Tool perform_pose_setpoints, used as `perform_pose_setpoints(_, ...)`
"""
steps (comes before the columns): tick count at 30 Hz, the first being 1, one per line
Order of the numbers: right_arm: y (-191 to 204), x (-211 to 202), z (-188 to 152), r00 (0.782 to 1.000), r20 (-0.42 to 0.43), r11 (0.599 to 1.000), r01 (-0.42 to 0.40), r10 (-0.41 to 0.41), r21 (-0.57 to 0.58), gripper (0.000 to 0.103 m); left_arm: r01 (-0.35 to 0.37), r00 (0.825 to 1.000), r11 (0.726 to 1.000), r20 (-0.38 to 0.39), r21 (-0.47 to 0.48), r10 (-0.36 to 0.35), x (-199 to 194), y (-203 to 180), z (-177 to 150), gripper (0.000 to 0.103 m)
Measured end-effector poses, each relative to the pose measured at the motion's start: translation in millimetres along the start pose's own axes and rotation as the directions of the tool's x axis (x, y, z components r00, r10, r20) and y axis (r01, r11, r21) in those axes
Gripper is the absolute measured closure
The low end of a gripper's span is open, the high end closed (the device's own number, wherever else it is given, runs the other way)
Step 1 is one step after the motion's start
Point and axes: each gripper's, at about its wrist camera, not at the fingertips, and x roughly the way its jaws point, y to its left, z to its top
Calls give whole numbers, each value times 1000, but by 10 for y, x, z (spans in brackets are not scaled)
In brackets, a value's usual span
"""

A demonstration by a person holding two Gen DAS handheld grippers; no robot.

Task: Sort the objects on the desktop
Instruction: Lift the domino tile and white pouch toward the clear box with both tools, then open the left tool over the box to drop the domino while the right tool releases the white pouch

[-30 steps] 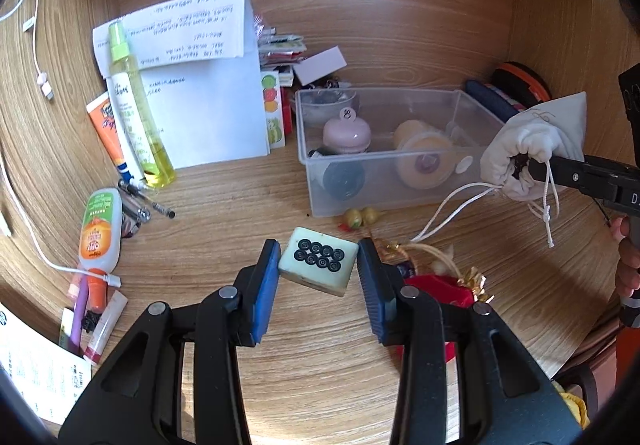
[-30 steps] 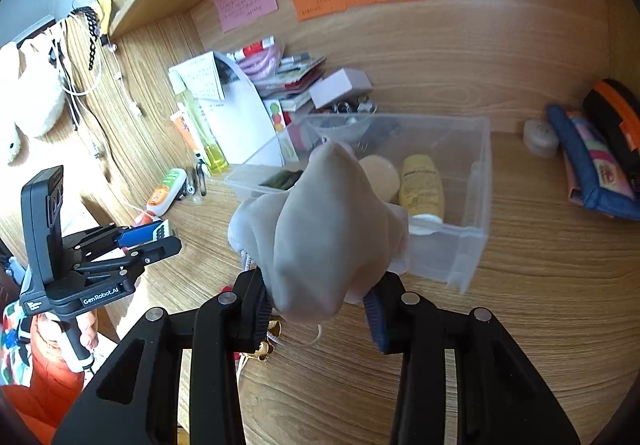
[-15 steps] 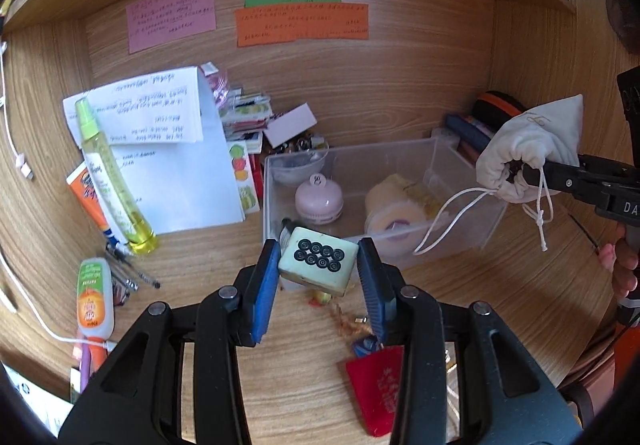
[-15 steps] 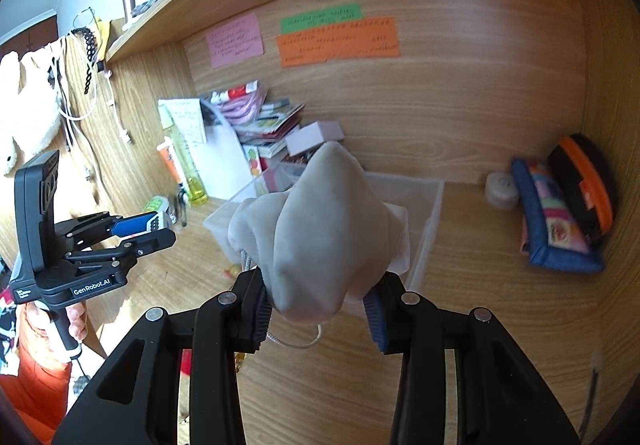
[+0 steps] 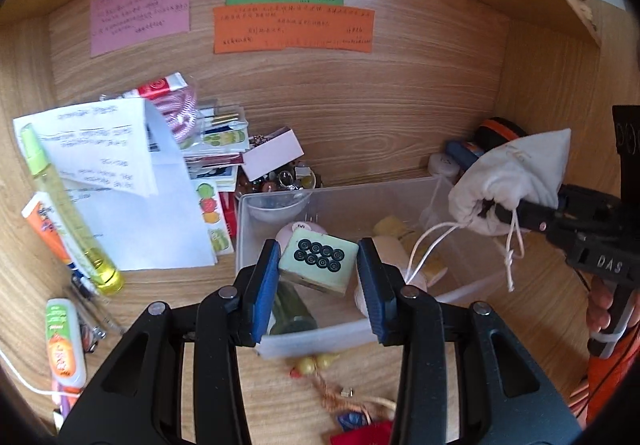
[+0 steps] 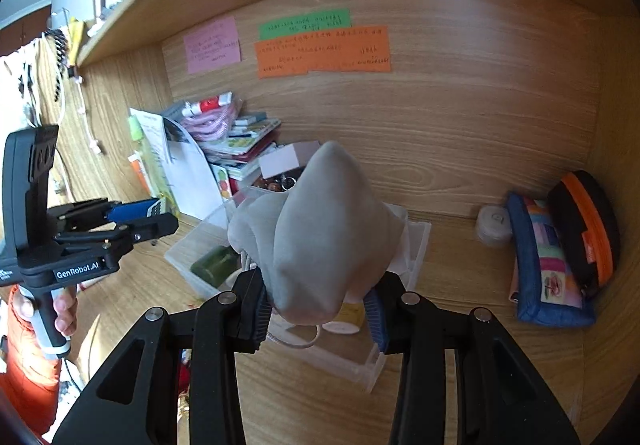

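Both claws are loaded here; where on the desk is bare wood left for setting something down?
Bare wood lies between the clear bin and the blue patchwork pouch, running forward along the bin's right side. The left end is crowded: paper stack, yellow spray bottle, tubes. In front of the bin lie beads and a red charm.

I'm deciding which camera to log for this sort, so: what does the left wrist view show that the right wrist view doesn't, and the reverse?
Only the left wrist view shows the pale green block face-on with its black rings, clamped in the left claw, plus the beaded charm on the desk before the bin.

Only the right wrist view shows the patchwork pouch whole.

Both show the clear plastic bin, the white drawstring bag gripped by the right claw, and the orange note.
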Motion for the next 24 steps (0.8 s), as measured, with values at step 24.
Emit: perform_pose_setpoints(24, -311, 900, -153, 986, -164, 1000, 19, -18, 4, 66, 20, 986, 1000, -164, 18, -17, 1060, -100, 46, 64)
